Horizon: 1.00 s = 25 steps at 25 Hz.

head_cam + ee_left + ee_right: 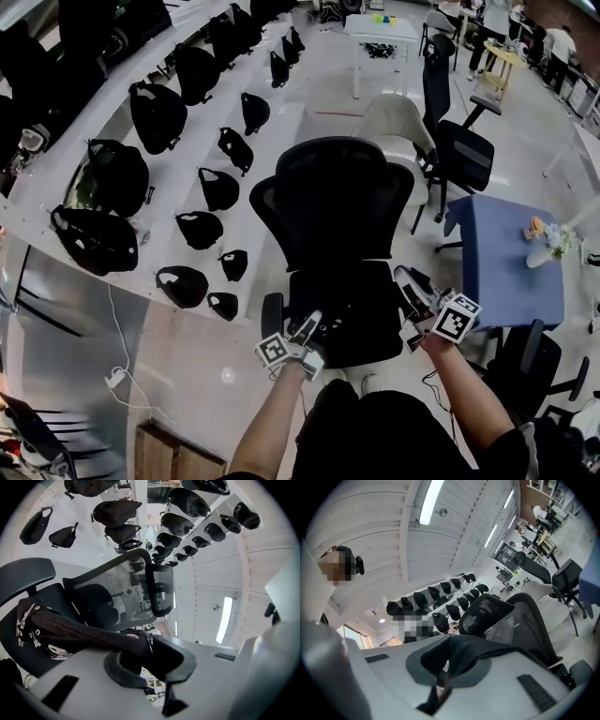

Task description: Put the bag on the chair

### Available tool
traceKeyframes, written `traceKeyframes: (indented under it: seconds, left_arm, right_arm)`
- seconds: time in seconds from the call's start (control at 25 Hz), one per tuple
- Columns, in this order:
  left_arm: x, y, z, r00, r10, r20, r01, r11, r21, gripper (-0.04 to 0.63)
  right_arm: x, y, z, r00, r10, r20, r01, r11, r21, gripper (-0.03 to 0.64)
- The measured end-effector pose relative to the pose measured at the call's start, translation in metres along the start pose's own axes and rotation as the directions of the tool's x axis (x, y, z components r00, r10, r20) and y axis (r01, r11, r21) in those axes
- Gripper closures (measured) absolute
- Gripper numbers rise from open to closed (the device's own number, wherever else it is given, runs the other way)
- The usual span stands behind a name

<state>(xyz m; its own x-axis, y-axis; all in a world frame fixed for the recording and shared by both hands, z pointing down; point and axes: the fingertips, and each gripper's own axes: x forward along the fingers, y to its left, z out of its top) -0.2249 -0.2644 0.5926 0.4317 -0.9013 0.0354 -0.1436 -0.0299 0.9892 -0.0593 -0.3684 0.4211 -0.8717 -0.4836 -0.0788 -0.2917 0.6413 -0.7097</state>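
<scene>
Gripping one dark bag between them, the two grippers are sitting low in the head view, just in front of the black mesh office chair. The left gripper is clamping down on a fold of the bag's fabric. In its own view the jaws are pressing together on the cloth, and the bag is stretching away to the left of the frame, with metal zip pulls hanging at its far end. The right gripper is likewise pinching dark fabric, its jaws closing fully on a thin edge of it.

The bag is hanging over the front part of the chair seat. Black against black, it is blending into the seat in the head view, so whether it is touching the cushion cannot be told.

Along the left of the head view, a tiered white shelf is carrying rows of black bags. A white chair is standing behind the mesh one, and a blue table is sitting at the right edge.
</scene>
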Motion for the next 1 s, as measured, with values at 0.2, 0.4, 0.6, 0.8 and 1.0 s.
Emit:
traceKeyframes:
  seconds: [0.2, 0.4, 0.6, 0.8, 1.0]
  left_arm:
    - [0.015, 0.008, 0.029, 1.0, 0.001, -0.006, -0.001, 1.0, -0.016, 0.563]
    - [0.028, 0.024, 0.049, 0.999, 0.019, -0.031, -0.019, 1.0, 0.001, 0.563]
    - [0.046, 0.035, 0.067, 0.998, 0.015, -0.057, -0.016, 1.0, -0.015, 0.563]
    - [0.063, 0.055, 0.079, 0.995, 0.054, -0.082, -0.057, 0.998, -0.036, 0.563]
    - [0.07, 0.075, 0.096, 0.997, 0.067, -0.041, -0.07, 0.995, -0.076, 0.563]
  right_arm:
    - [0.027, -0.012, 0.004, 1.0, -0.019, 0.005, 0.019, 1.0, -0.001, 0.618]
    - [0.047, -0.027, 0.004, 0.999, -0.041, 0.014, 0.041, 0.999, 0.005, 0.618]
    - [0.071, -0.046, 0.004, 0.999, -0.054, -0.004, 0.054, 0.998, -0.012, 0.618]
    - [0.084, -0.066, 0.004, 0.998, -0.067, -0.019, 0.067, 0.998, -0.016, 0.618]
    - [0.098, -0.085, -0.002, 0.996, -0.089, 0.0, 0.089, 0.996, 0.014, 0.618]
